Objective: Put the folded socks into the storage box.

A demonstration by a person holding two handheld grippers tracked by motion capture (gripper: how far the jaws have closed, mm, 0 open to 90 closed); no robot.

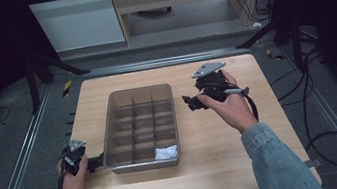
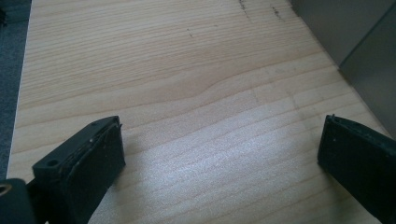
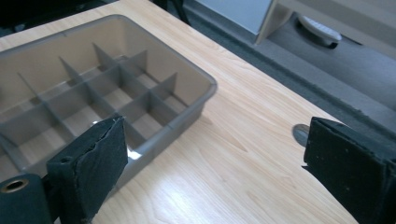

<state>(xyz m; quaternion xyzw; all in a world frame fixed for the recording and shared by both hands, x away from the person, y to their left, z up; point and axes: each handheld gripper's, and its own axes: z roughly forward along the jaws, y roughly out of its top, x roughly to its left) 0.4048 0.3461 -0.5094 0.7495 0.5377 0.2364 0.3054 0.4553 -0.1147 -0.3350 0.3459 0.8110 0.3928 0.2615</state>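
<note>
A grey divided bin [image 1: 111, 128] with several compartments sits in the middle of the wooden table [image 1: 218, 168]. A crumpled white item [image 1: 166, 152] lies in its near right compartment. My left gripper [image 1: 94, 162] rests on the table at the bin's near left corner; in the left gripper view it [image 2: 219, 154] is open over bare wood. My right gripper [image 1: 191, 102] hovers to the right of the bin, held by a hand in a denim sleeve. In the right gripper view it [image 3: 212, 158] stands open, nothing between the pads, with the bin [image 3: 196, 100] ahead at left.
A round mark [image 3: 301, 133] shows on the table near the right jaw. Metal rails [image 1: 20, 162] run along the floor left and right of the table. Black cables [image 1: 335, 140] loop on the floor at right. Cabinets [image 1: 80, 22] stand beyond the far edge.
</note>
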